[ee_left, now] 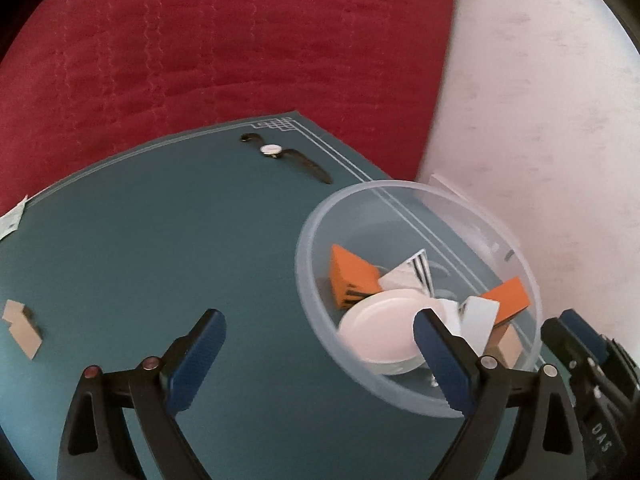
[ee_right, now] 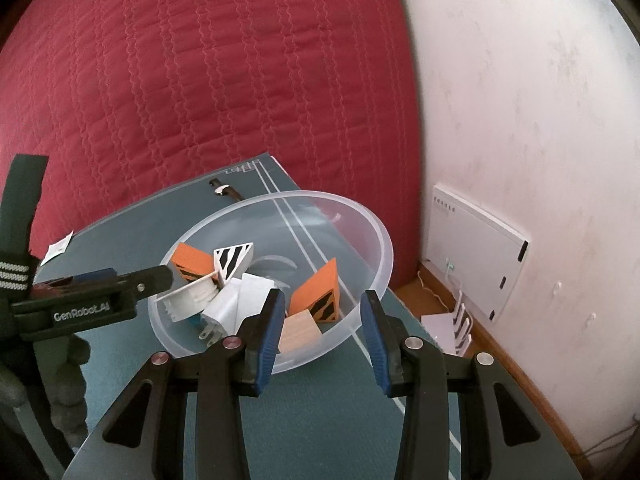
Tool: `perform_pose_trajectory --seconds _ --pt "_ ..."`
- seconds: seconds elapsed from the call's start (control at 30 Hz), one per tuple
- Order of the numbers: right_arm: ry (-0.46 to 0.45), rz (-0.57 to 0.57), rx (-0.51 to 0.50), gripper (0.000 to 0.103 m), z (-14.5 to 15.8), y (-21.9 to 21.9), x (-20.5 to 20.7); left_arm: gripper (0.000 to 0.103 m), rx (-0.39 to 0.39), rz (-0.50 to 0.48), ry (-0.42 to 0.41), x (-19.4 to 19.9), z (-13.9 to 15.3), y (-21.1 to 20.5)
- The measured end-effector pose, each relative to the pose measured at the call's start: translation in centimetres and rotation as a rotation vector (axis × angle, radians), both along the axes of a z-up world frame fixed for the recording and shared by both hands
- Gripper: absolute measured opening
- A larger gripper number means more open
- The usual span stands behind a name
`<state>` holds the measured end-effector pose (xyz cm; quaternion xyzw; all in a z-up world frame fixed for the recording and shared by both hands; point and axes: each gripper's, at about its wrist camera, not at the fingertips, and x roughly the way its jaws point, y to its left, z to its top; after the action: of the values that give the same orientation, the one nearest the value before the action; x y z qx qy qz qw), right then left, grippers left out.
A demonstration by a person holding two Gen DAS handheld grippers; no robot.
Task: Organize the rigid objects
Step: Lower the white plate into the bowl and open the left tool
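A clear plastic bowl (ee_left: 516,248) (ee_right: 376,240) stands on the teal mat (ee_left: 140,240) at its right side. It holds orange wedge blocks (ee_left: 352,276) (ee_right: 320,292), a white striped wedge (ee_right: 234,258), a white lid (ee_left: 384,328), a white plug adapter (ee_right: 236,304) and a wooden block (ee_right: 300,332). A wristwatch (ee_left: 276,150) lies at the mat's far edge. A wooden piece (ee_left: 22,328) lies at the mat's left. My left gripper (ee_left: 320,336) is open and empty, its right finger over the bowl's near rim. My right gripper (ee_right: 322,308) is open and empty at the bowl's near rim.
A red quilted bed cover (ee_left: 220,40) rises behind the mat. A white wall (ee_right: 520,100) is on the right, with a white box (ee_right: 476,248) and a router (ee_right: 456,320) on the floor. A small paper packet (ee_right: 60,248) lies at the mat's left edge.
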<state>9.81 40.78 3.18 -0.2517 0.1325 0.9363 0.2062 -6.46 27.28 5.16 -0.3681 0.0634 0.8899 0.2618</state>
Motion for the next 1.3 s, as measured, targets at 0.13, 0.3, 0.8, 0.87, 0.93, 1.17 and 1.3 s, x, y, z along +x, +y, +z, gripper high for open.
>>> perform_pose_trajectory --seconds 0.13,0.3,0.8,0.87,0.93,1.17,1.3 --pt "0.0 0.0 0.0 0.041 0.0 0.0 0.1 0.097 -0.036 0.009 0.022 -0.1 -0.4 0.2" --pt "0.001 0.0 0.0 0.041 0.0 0.0 0.1 0.097 -0.088 0.009 0.04 0.0 -1.3 1.2" --pt "-0.005 0.005 0.019 0.041 -0.3 -0.7 0.4 0.097 -0.154 0.04 0.067 -0.1 -2.0 2.3" --pt "-0.003 0.003 0.025 0.041 -0.3 -0.8 0.4 0.097 -0.152 0.037 0.059 0.0 -1.9 2.0" --pt "-0.001 0.002 0.032 0.041 -0.3 -0.9 0.5 0.097 -0.146 0.046 0.055 0.0 -1.8 1.6" --pt "0.01 0.008 0.074 0.041 0.0 -1.7 0.7 0.101 -0.109 0.081 0.055 0.1 -1.1 -0.3" --pt "0.014 0.011 0.095 0.042 0.1 -2.2 0.8 0.102 -0.097 0.1 0.069 0.4 -0.6 -1.3"
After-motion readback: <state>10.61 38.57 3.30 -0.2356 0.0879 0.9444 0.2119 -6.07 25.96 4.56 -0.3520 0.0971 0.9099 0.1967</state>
